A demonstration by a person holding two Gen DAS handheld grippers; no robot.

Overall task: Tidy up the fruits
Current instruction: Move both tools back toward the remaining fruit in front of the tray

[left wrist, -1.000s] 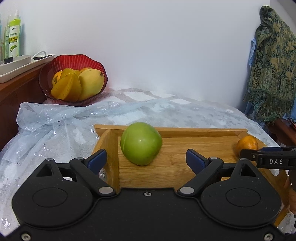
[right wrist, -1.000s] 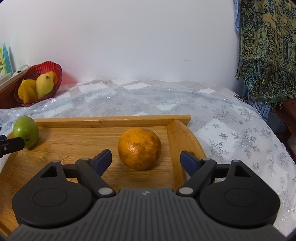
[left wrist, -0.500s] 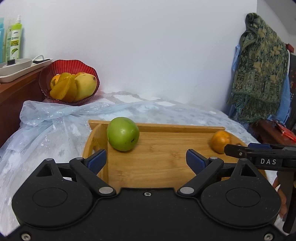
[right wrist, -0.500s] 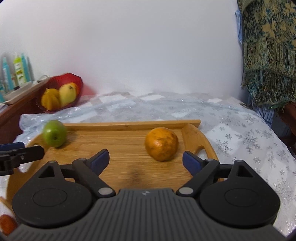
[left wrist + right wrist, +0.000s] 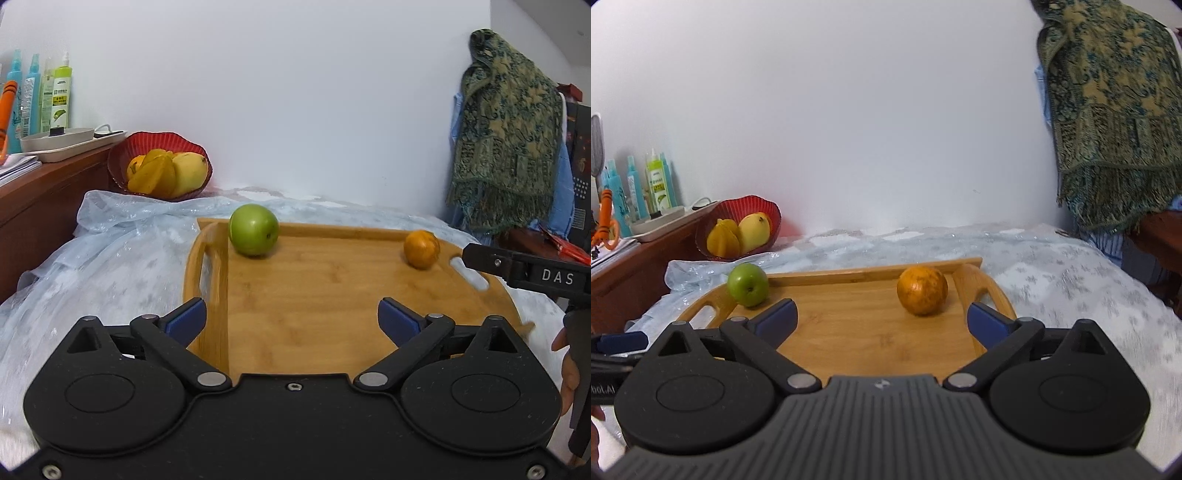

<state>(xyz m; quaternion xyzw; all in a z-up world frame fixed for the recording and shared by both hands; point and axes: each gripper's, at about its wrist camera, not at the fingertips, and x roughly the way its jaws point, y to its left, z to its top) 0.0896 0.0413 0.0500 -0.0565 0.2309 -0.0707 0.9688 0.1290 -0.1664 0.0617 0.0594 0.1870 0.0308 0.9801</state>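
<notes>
Two fruits lie on the wooden tray (image 5: 332, 295), which rests on a bed covered with a pale, glittery cloth (image 5: 122, 258). At far left, a brown wooden counter (image 5: 44, 199) carries a row of bottles (image 5: 61, 99) and a shallow white dish (image 5: 70, 142). Just right of it, at the far left of the bed against the white wall, a red bowl (image 5: 159, 142) holds a starfruit (image 5: 153, 177) and a yellow mango (image 5: 190, 173), touching each other.

In the left wrist view the left gripper (image 5: 291, 319) hovers over the near left part of the tray, its jaws opening wide with nothing between them. The green apple (image 5: 253, 229) sits in the tray's far left corner, close to the left handle, well apart from that gripper's blue pads. The orange (image 5: 422, 248) sits in the far right corner of the tray, near the slot of the right handle.

In the right wrist view the right gripper (image 5: 881, 319) stands over the near edge of the tray, jaws also opening and empty; the orange lies beyond the pads, closer to the right one and not touching it. In the left wrist view a black finger of this gripper reaches in from the right edge, near the orange, with part of a hand (image 5: 567, 365) below it.

At far right a green and gold patterned shawl (image 5: 506, 136) hangs down beside the bed.
</notes>
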